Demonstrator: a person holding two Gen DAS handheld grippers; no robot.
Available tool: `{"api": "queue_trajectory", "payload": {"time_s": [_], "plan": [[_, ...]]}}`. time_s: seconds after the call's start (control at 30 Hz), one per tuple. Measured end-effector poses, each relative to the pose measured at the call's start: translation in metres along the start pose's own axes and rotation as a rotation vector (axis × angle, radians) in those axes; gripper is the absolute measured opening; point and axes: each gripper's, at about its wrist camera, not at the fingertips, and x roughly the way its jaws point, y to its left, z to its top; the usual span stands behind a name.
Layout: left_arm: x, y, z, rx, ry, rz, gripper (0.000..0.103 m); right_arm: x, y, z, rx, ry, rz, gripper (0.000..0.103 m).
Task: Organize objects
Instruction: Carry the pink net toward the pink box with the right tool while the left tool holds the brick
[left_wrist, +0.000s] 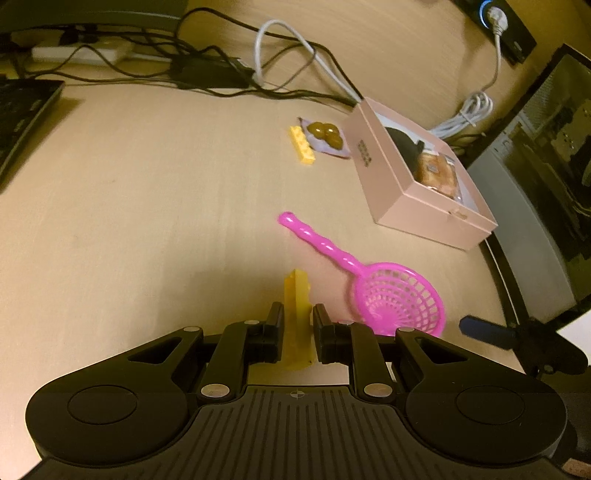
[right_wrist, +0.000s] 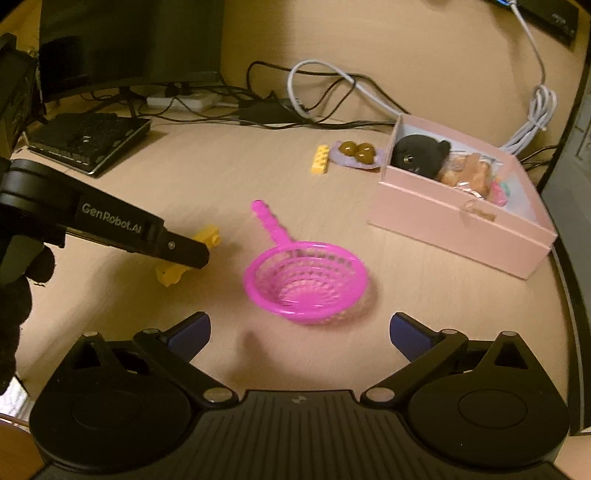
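1. The left gripper (left_wrist: 298, 317) has its tongs clamped on a long yellow building brick (left_wrist: 295, 317), squeezing its two long sides while it sits low over the middle of the desk (left_wrist: 147, 221). Whether the brick touches the wood I cannot tell.
2. That brick looks like hard, light plastic: stiff, smooth-sided, likely a bit slippery, so a grip across the flat sides near the middle seems the safe one.
3. The right gripper (right_wrist: 299, 332) has its tongs spread wide apart with nothing between them, poised just in front of the pink toy strainer (right_wrist: 304, 280).
4. The strainer lies on the desk toward the near right edge, handle pointing away. I'd judge it featherweight and slightly springy; the mesh bowl could flex or skid, so the ridged handle or the thick rim is the place to pinch.
5. The pink open box (right_wrist: 458, 221) sits by the right edge of the desk, already holding a black plush toy (right_wrist: 417, 153) and a wrapped snack (right_wrist: 469, 173).
6. Count: two yellow bricks, one held and a second yellow brick (right_wrist: 320, 158) lying well back beside a packet of olives (right_wrist: 356, 151); one strainer; one box; one plush; one olive packet showing three olives.
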Motion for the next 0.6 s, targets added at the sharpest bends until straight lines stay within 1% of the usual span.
{"api": "queue_trajectory", "payload": {"time_s": [0.17, 0.23, 0.4, 0.6], "plan": [[-0.007, 0.006, -0.001, -0.015, -0.01, 0.024, 0.019, -0.002, 0.013, 0.002, -0.009, -0.006, 0.057, 0.103], [-0.01, 0.006, 0.0, -0.016, -0.013, 0.031, 0.019, -0.005, 0.017, 0.003, -0.027, -0.02, 0.065, 0.103], [-0.022, 0.001, 0.0, -0.003, -0.051, 0.05, 0.019, -0.021, 0.012, 0.007, -0.047, -0.083, 0.019, 0.103], [-0.025, -0.001, -0.005, 0.011, -0.048, 0.085, 0.019, -0.017, -0.005, 0.007, -0.062, -0.058, -0.021, 0.103]]}}
